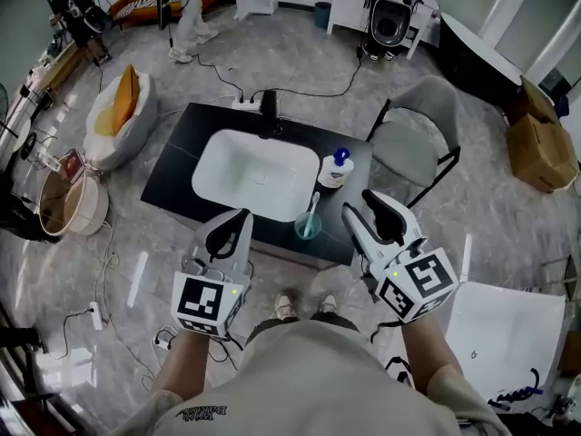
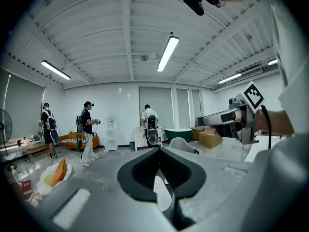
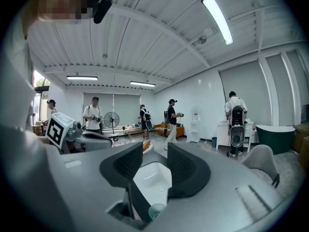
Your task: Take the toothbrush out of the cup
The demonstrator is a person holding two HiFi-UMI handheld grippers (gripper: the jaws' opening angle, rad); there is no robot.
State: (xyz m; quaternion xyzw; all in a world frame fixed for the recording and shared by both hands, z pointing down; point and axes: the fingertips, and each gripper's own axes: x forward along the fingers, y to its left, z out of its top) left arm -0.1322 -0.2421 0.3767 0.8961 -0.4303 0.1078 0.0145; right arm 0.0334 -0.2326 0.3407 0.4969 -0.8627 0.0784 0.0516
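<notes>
Toothbrush (image 1: 313, 206): stands tilted in the cup (image 1: 308, 229) with its upper end clear of the rim, which leaves a free length to pinch.
Cup: on the counter (image 1: 172, 182) at the sink's (image 1: 254, 171) front right corner, near the front edge, so it is in easy reach.
Bottle (image 1: 337, 169): just behind the cup, close enough to call for a lift straight up.
Right gripper (image 1: 361, 203): jaws apart with nothing between them. It hangs just right of the cup and above it, apparently lined up for the pick, and its own view shows the cup low between the jaws.
Left gripper (image 1: 238, 218): jaws closed tip to tip and empty. It is held left of the cup, probably waiting or ready to steady it.
Stage: nothing is touched, and the toothbrush is not yet out.
</notes>
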